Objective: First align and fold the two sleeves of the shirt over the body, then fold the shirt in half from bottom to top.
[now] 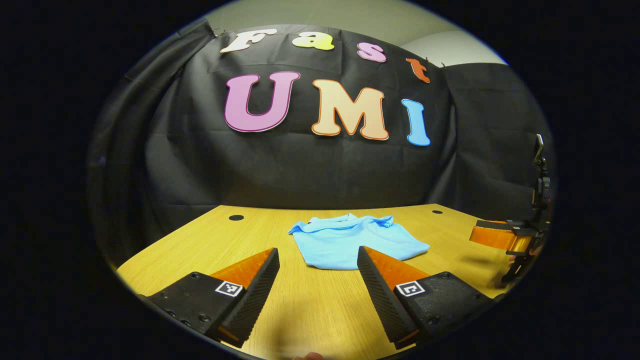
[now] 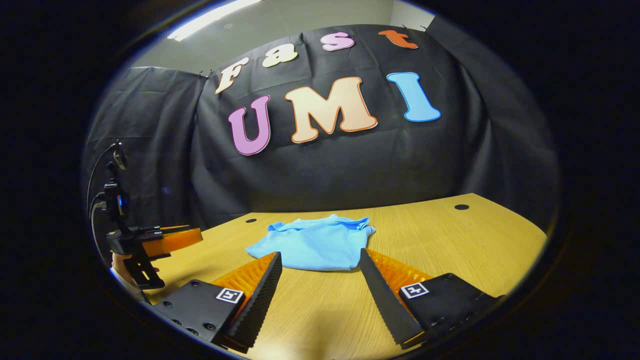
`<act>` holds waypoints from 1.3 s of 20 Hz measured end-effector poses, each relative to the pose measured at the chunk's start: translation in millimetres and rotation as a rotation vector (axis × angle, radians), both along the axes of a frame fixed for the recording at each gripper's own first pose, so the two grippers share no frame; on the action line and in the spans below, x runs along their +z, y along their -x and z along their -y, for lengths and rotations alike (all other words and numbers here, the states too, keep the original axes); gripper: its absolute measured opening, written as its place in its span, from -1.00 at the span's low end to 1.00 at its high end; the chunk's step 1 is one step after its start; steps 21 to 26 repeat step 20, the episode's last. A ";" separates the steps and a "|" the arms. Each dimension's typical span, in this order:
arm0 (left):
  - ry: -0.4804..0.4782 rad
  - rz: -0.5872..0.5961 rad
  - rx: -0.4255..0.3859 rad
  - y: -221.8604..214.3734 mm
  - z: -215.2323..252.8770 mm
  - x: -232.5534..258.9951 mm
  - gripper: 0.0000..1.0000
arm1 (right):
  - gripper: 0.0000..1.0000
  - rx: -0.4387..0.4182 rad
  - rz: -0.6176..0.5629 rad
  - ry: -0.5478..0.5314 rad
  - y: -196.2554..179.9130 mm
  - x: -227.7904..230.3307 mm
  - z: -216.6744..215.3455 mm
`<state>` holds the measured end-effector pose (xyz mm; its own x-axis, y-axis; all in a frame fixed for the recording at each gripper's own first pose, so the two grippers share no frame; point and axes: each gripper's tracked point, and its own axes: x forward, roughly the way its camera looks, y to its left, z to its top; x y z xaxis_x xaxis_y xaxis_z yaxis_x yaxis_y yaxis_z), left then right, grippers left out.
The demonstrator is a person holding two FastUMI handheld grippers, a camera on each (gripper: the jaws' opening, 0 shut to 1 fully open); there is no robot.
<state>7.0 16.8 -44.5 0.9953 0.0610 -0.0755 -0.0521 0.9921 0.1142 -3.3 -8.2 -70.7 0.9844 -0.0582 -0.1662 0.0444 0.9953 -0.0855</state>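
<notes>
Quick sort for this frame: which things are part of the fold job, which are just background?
Job:
- blue shirt, lying on the table
- left gripper, open, short of the shirt
- right gripper, open, short of the shirt

Background:
- wooden table
- cable holes in the table

Looks like a lab / data-collection booth, not a home. Evidence: black cloth hung as backdrop behind & round both sides, creased, pinned at top; plain pale wall + ceiling strip light above it, office-type bldg. Wooden desk w/ round cable holes at far corners, so office furniture, bare apart from one light-blue shirt laid mid-desk. Small cam/phone on a clamp stand w/ cable at left edge of right gripper view = recording rig. Square fiducial tags on the tooling = tracked setup.
</notes>
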 end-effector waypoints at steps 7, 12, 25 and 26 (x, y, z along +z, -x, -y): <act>-0.014 -0.001 -0.033 3.4 10.8 2.3 0.89 | 0.96 -0.010 0.001 -0.006 2.1 0.9 1.4; -0.018 0.001 -0.047 5.8 18.1 3.8 0.89 | 0.96 -0.009 -0.014 -0.023 2.6 -4.5 0.2; -0.015 -0.003 -0.051 6.5 19.0 4.1 0.89 | 0.96 -0.005 -0.017 -0.017 1.8 -6.3 -1.7; -0.015 -0.003 -0.051 6.5 19.0 4.1 0.89 | 0.96 -0.005 -0.017 -0.017 1.8 -6.3 -1.7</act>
